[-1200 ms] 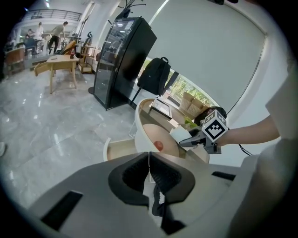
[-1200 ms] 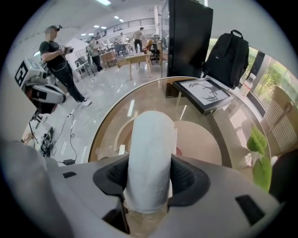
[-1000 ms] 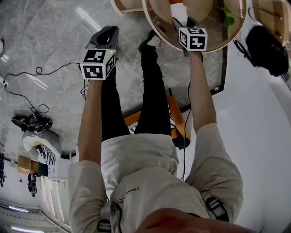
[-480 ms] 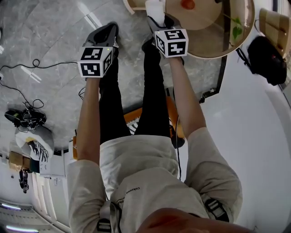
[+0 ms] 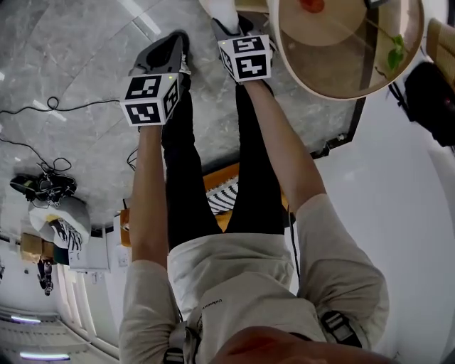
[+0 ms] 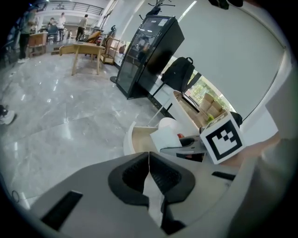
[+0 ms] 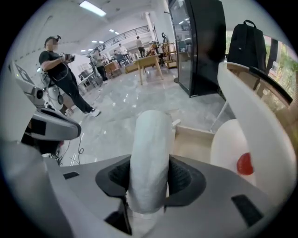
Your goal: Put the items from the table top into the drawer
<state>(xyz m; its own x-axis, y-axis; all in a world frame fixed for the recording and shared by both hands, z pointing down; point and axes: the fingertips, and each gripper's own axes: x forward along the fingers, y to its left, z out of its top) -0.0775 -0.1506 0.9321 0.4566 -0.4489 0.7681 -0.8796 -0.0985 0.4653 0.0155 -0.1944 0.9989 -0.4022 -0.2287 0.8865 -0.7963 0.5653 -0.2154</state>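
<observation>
Right gripper view: my right gripper (image 7: 148,179) is clamped on a white cloth roll (image 7: 150,148), its tip over the near edge of the open drawer (image 7: 195,139) beside the round table (image 7: 260,116). I judge this the transfer step. Next: lower the roll inside, then release. My left gripper (image 6: 149,174) is closed and empty.

Your right gripper (image 5: 229,23), with a white roll (image 5: 223,8) at its tip, sits just left of the round table (image 5: 341,82); your left gripper (image 5: 173,47) is farther left.

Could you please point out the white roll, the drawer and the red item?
white roll (image 7: 149,148), right gripper view, its middle
drawer (image 7: 195,142), right gripper view, bare wooden inside
red item (image 7: 245,163), right gripper view, its centre
</observation>
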